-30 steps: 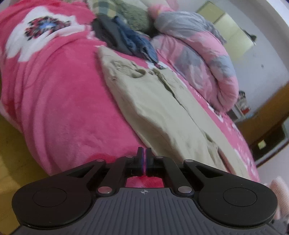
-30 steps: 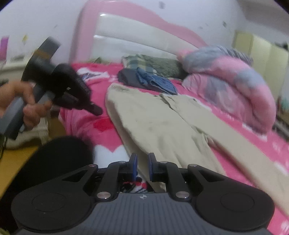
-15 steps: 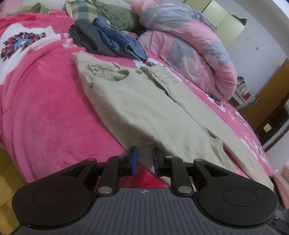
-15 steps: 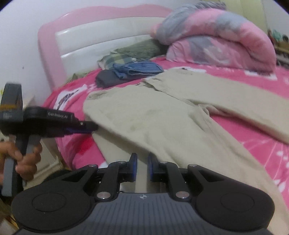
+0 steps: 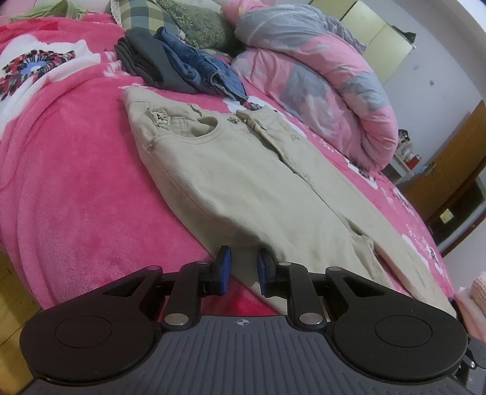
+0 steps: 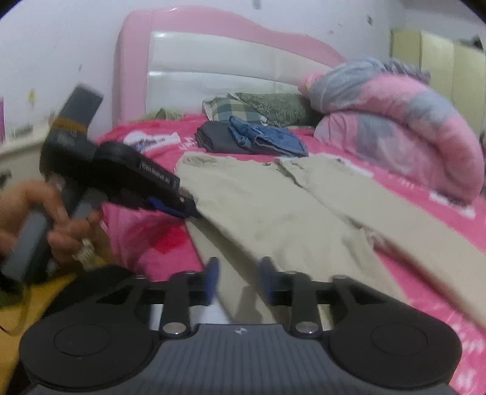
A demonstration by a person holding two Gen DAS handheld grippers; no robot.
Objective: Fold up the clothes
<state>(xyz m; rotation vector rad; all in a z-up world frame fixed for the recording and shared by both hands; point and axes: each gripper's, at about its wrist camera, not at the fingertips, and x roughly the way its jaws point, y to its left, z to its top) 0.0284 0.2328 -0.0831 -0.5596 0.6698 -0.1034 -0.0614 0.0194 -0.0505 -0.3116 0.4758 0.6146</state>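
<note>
Two grippers work at the near edge of a bed covered by a pink blanket (image 5: 76,182).

From the left wrist, a pair of beige trousers (image 5: 243,182) lies flat on the blanket, waistband toward the head of the bed, legs running down to the lower right. The left gripper (image 5: 242,270) sits low at the outer seam of the near leg; its blue pads stand a little apart, with the trouser edge just ahead of and between them, and nothing is pinched. Beyond the waistband lie a folded dark garment (image 5: 142,60) and folded jeans (image 5: 200,70), touching each other. Pillows (image 5: 182,27) sit behind them, and a rolled pink and grey duvet (image 5: 319,82) rests to the right.

From the right wrist, blurred by motion, the right gripper (image 6: 238,279) hovers over the lower part of the near trouser leg (image 6: 267,212). Its jaws are opening, the cloth showing in the gap below them, and the pads do not press on it. At left, a hand (image 6: 45,218) holds the left gripper (image 6: 186,209), whose tip meets the trousers' edge. A pink and white headboard (image 6: 212,60) stands behind.
</note>
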